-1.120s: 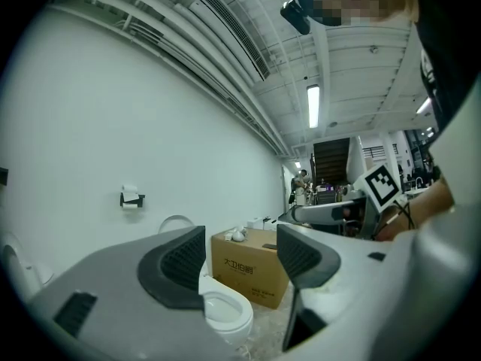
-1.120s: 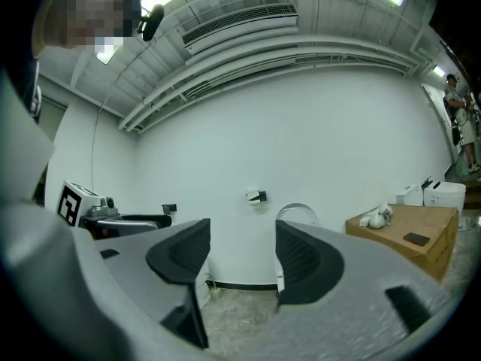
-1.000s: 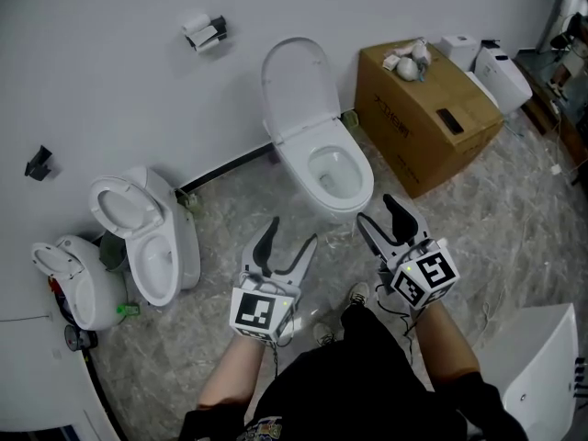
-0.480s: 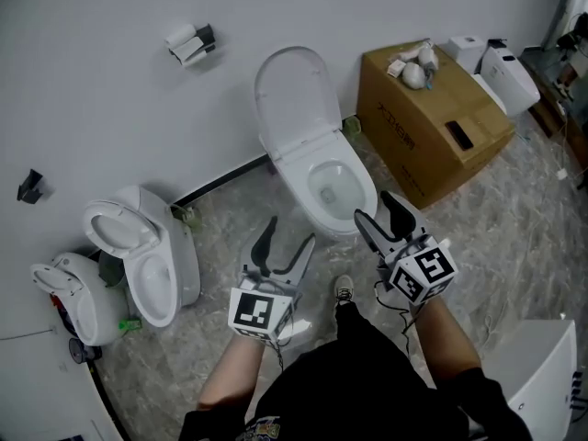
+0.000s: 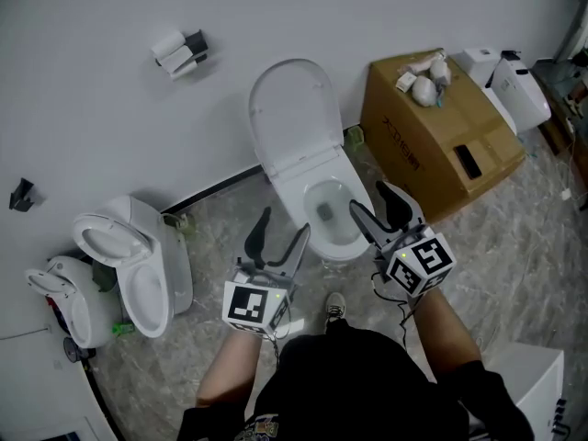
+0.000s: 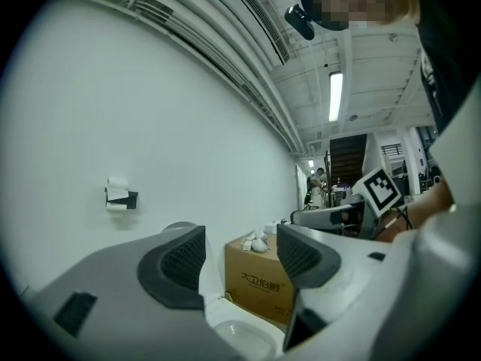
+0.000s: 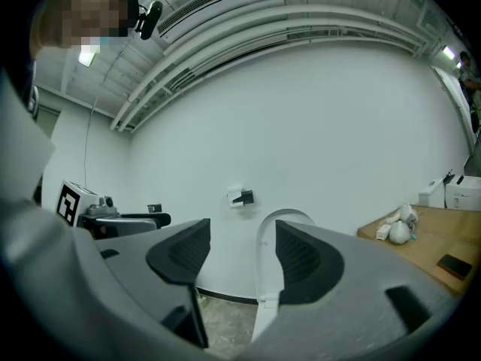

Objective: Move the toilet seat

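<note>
Still-untouched stage, approach: left gripper (image 5: 283,226), right gripper (image 5: 369,200) both jaws apart, empty, near toilet bowl (image 5: 342,242). Next: reach raised toilet seat (image 5: 292,108), clamp rim.

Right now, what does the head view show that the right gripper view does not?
Only the head view: two more toilets at the left and the person's shoe. Only the right gripper view: the ceiling pipes. Both: the raised toilet seat, the paper holder, the cardboard box, the left gripper.

Wht wall (image 5: 92,99); marble flr (image 5: 525,246)
</note>
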`<move>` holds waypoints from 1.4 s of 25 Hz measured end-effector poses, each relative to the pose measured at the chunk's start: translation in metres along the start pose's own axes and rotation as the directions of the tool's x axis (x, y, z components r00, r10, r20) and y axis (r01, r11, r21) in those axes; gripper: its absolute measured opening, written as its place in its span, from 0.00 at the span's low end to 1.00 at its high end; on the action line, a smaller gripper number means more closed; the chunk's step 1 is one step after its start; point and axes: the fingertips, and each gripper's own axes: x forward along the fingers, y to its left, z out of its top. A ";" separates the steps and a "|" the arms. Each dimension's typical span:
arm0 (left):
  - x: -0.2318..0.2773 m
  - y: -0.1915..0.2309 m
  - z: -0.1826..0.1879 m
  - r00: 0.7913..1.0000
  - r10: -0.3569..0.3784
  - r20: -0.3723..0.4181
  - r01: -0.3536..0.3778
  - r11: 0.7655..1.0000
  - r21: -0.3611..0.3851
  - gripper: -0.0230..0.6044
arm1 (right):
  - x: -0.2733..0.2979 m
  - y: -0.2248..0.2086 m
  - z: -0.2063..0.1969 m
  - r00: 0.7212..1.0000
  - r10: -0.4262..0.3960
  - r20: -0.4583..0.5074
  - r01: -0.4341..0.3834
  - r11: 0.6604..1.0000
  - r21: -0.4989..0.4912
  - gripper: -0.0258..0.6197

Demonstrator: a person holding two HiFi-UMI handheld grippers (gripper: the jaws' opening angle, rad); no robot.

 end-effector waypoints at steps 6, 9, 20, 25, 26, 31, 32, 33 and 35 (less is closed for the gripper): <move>0.040 0.011 0.013 1.000 -0.008 0.026 0.007 1.000 0.007 0.47 | 0.028 -0.031 0.008 1.000 -0.011 0.015 0.010 1.000 0.015 0.47; 0.056 0.018 0.016 0.999 -0.029 0.026 0.029 1.000 0.011 0.47 | 0.039 -0.040 0.011 0.999 -0.029 0.025 0.029 0.999 0.014 0.47; 0.127 0.064 0.017 0.962 -0.274 0.006 0.273 0.960 0.053 0.47 | 0.092 -0.076 0.025 0.968 -0.239 0.082 0.237 0.971 0.030 0.47; 0.160 0.094 0.030 0.919 -0.395 -0.002 0.394 0.916 0.071 0.47 | 0.114 -0.083 0.027 0.925 -0.364 0.111 0.360 0.931 0.055 0.47; 0.166 0.098 0.030 0.909 -0.417 -0.003 0.416 0.907 0.073 0.47 | 0.118 -0.084 0.026 0.915 -0.386 0.114 0.382 0.922 0.060 0.47; 0.190 0.106 0.021 0.845 -0.535 -0.013 0.534 0.842 0.078 0.47 | 0.122 -0.089 0.018 0.860 -0.498 0.114 0.491 0.867 0.082 0.47; 0.195 0.105 0.020 0.830 -0.557 -0.017 0.556 0.827 0.080 0.47 | 0.121 -0.091 0.016 0.847 -0.519 0.115 0.513 0.854 0.085 0.47; 0.199 0.104 0.020 0.816 -0.577 -0.024 0.577 0.813 0.082 0.47 | 0.120 -0.092 0.015 0.834 -0.540 0.114 0.533 0.842 0.087 0.47; 0.206 0.101 0.017 0.788 -0.615 -0.032 0.616 0.783 0.085 0.47 | 0.117 -0.094 0.010 0.809 -0.578 0.108 0.571 0.816 0.088 0.47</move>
